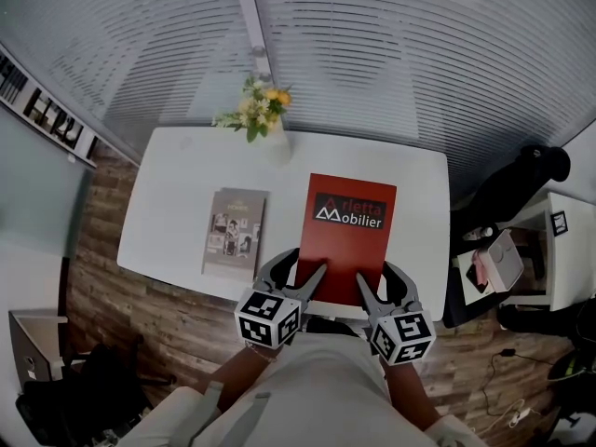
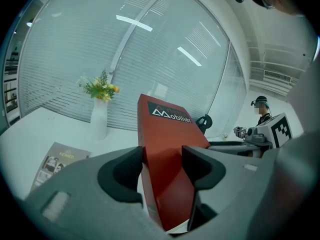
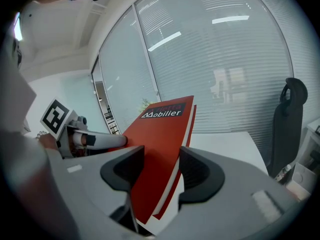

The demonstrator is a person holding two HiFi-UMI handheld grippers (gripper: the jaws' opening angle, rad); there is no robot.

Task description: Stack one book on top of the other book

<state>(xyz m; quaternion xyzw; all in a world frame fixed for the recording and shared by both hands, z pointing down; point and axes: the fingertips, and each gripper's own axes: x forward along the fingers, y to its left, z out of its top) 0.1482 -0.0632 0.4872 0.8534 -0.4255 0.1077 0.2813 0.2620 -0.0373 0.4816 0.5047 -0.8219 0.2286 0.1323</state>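
Fingers (image 2: 125, 174) of the left gripper (image 2: 162, 154) and of the right gripper (image 3: 161, 154) are clamped, fairly wide, on the near edge of the red book (image 1: 346, 236), one gripper at each near corner. The book appears raised off the white table (image 1: 168, 203). Left of the red book, the grey book (image 1: 235, 233) is laid flat, long axes parallel, on the left gripper's side. A carry leftward is judged necessary.

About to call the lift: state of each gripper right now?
Left gripper: shut on the flat red rectangular book, near-left edge.
Right gripper: shut on the same red book, near-right edge.
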